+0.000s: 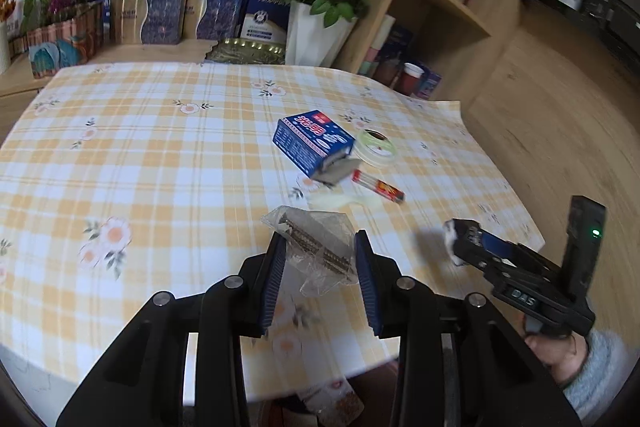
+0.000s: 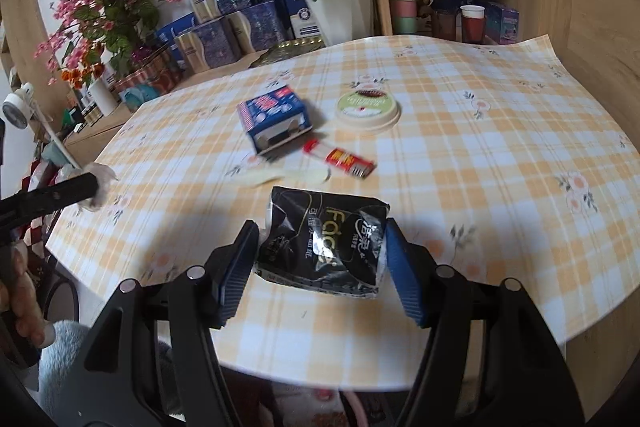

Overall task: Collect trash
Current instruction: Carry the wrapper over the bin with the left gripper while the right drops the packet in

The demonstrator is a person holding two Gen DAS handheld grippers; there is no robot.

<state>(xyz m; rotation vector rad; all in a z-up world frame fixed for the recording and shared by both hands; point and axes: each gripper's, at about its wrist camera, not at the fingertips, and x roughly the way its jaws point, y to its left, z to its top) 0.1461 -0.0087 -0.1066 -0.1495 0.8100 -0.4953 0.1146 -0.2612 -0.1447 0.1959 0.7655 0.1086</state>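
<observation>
The print on the blue box (image 1: 314, 143) near the table's far right edge is too small to read. Below the table's (image 1: 160, 147) near edge, a patterned bag (image 1: 334, 403) is cut off by the picture's lower edge and partly hidden by the left gripper's (image 1: 320, 267) frame. In the left wrist view, the right gripper's (image 1: 454, 241) tip is blurred; the white scrap there is possibly the packet's end. The hand (image 2: 20, 291) is cropped at the picture's left edge.

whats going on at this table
A person is clearing trash off a checked tablecloth with a handheld gripper in each hand. The left gripper holds a crumpled clear plastic wrapper; the right gripper holds a black tissue pack. A blue box, round lid and red wrapper remain.
</observation>
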